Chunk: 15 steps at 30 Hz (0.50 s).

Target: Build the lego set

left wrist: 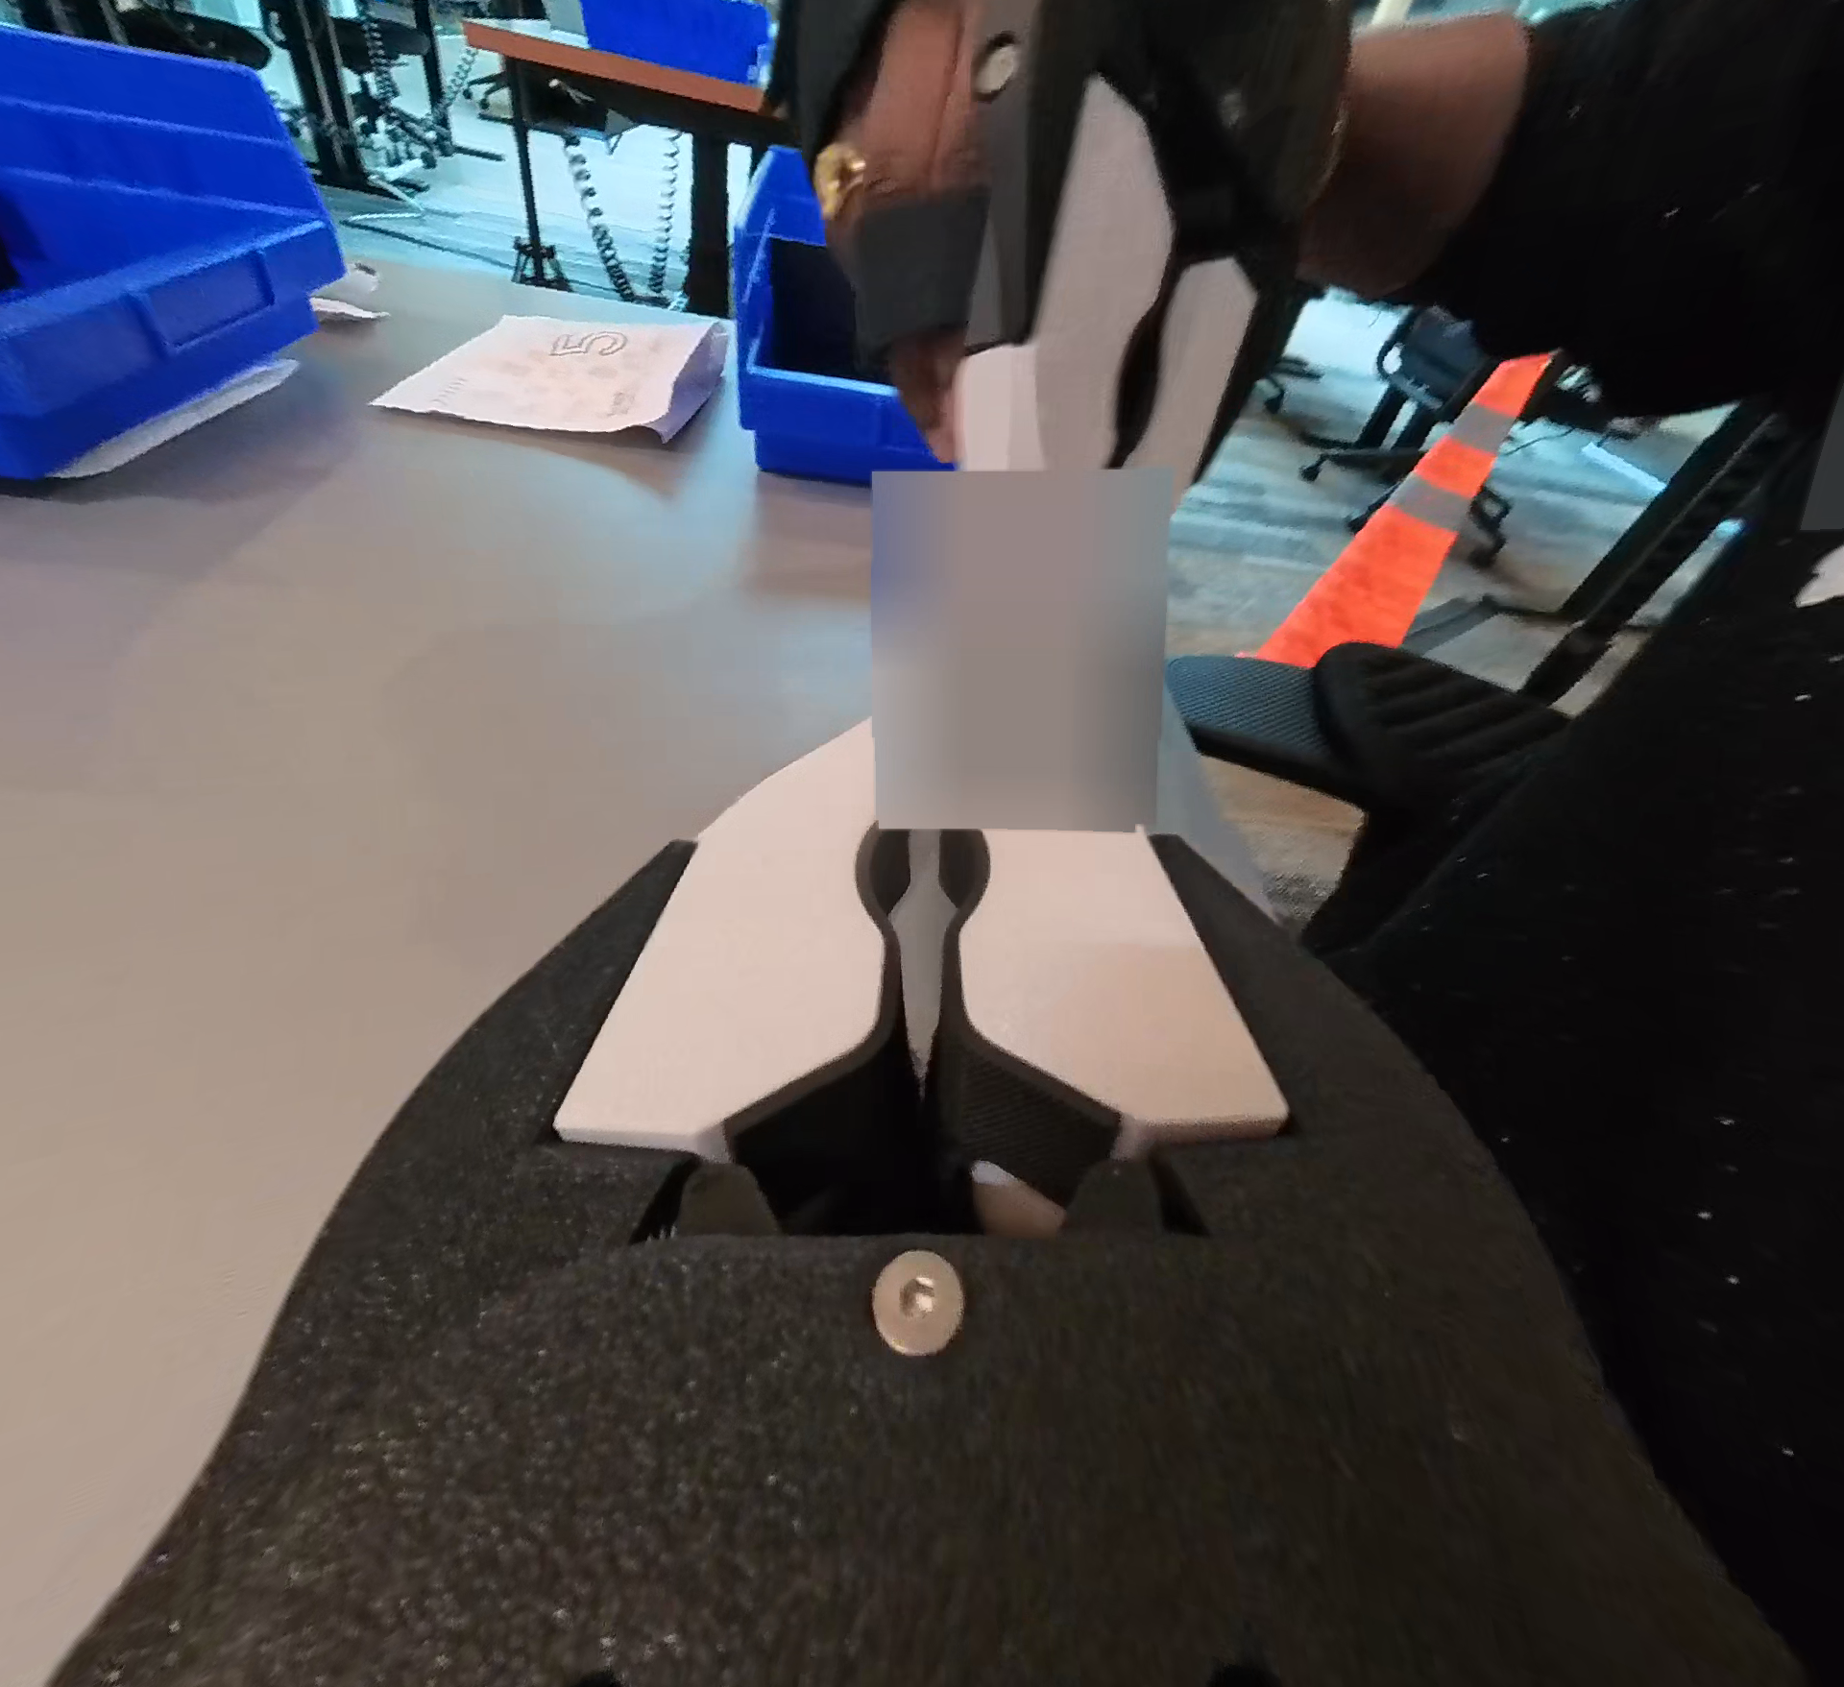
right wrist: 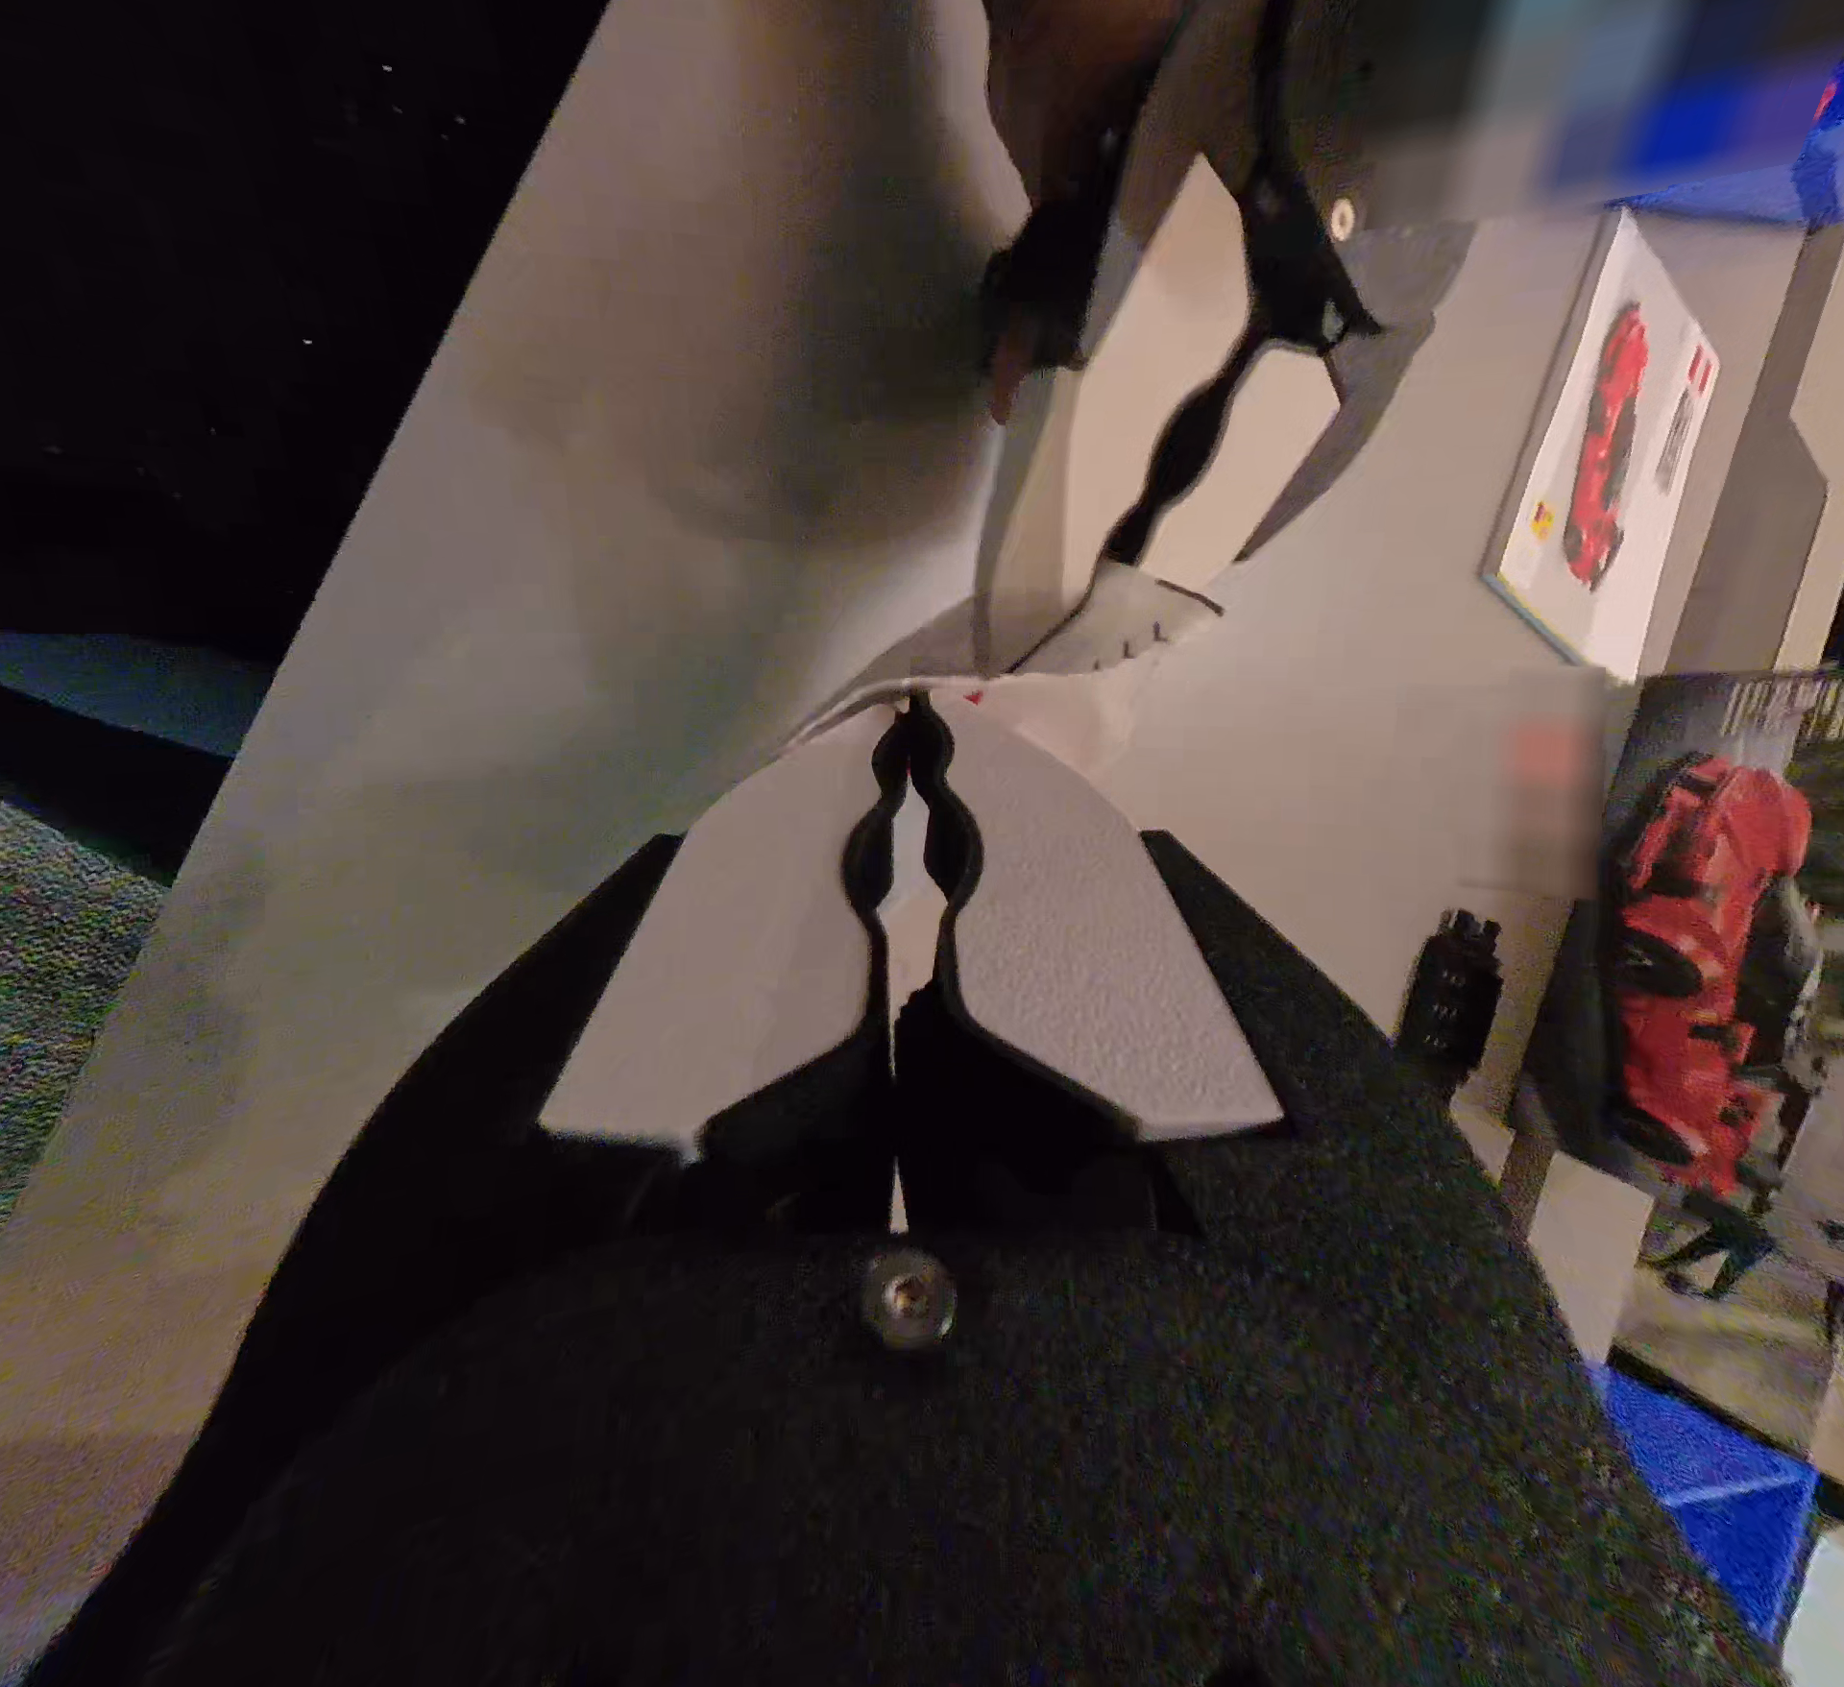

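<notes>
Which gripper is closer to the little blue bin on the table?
Right. The right gripper hangs just in front of the little blue bin; the left gripper sits farther back from it.

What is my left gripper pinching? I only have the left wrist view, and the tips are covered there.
Observer: The right wrist view shows the left gripper shut on the edge of a white paper packet.
Operator: And the right gripper?
Observer: The right gripper is shut on the same packet, close beside the left one.
Operator: Anything else over on that side?
Observer: A booklet with a red car on its cover stands propped up on the table, to the right of both grippers.
</notes>
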Each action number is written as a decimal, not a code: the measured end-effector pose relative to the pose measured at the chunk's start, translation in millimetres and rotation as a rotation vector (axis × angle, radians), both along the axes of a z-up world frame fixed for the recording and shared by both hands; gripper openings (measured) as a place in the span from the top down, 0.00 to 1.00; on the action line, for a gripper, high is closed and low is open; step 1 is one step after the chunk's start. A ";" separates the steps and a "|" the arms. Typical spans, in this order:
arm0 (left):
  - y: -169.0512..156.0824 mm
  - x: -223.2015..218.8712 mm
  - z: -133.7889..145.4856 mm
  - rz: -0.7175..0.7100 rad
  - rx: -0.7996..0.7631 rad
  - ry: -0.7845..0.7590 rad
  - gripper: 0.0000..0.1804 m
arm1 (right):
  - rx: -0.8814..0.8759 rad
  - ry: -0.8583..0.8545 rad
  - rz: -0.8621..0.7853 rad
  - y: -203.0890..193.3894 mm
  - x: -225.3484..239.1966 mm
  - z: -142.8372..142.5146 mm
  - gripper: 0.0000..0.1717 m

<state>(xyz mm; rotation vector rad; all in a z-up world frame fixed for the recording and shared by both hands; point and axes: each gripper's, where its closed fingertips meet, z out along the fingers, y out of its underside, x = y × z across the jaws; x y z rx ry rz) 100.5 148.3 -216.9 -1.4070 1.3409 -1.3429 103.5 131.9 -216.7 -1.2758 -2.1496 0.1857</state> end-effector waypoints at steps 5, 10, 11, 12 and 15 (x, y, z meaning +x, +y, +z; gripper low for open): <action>-8.6 6.4 -6.2 -0.020 0.048 0.046 1.00 | -0.046 -0.105 -0.118 12.9 10.8 -18.2 0.96; -13.6 7.4 -24.8 0.012 0.307 0.161 0.91 | -0.215 -0.125 -0.240 3.6 17.1 -28.6 0.80; -14.2 6.1 -32.8 0.014 0.405 0.206 0.89 | -0.214 -0.128 -0.257 3.2 18.5 -29.4 0.79; -13.0 3.1 -41.7 0.021 0.515 0.255 0.91 | -0.215 -0.119 -0.257 0.7 18.5 -28.9 0.80; -16.0 -0.9 -46.5 0.033 0.718 0.248 1.00 | -0.250 -0.116 -0.236 -13.7 19.9 -27.1 1.00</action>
